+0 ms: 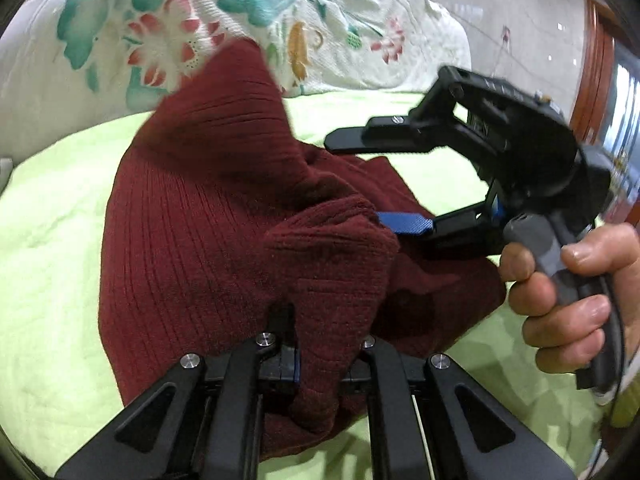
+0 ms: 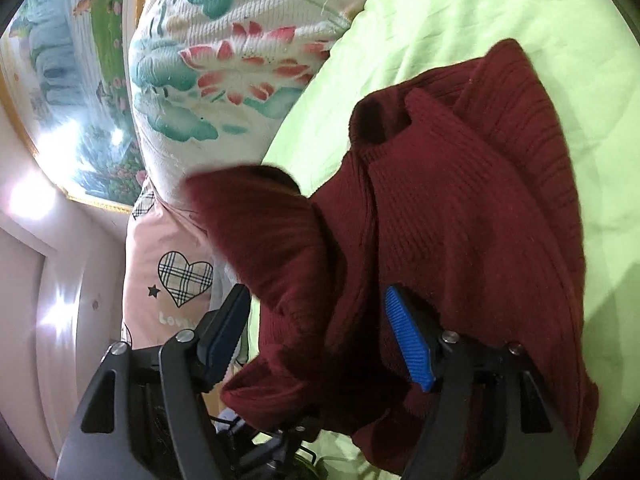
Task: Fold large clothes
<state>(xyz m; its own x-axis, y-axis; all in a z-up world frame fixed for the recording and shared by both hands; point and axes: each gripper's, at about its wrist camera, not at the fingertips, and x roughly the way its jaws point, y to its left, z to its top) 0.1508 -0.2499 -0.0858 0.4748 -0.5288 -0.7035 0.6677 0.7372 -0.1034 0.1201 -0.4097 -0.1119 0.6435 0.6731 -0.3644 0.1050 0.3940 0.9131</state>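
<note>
A dark red ribbed knit sweater point(image 1: 192, 216) lies bunched on a light green bedsheet point(image 1: 52, 240). A fold of it hangs down between my left gripper's fingers point(image 1: 286, 336), so my left gripper point(image 1: 324, 344) looks shut on the fabric. My right gripper point(image 1: 362, 182), held in a hand, is open wide, with its blue-padded lower finger point(image 1: 408, 224) against a raised fold. In the right wrist view the sweater point(image 2: 460, 208) fills the gap of my right gripper point(image 2: 316, 316); its jaws stand apart, unclosed.
A white quilt with teal and red flowers point(image 1: 240, 12) is heaped at the back of the bed. A pink pillow with plaid hearts point(image 2: 176, 276) lies beside it. A framed picture point(image 2: 60, 80) hangs on the wall. A wooden door frame point(image 1: 592, 64) is at right.
</note>
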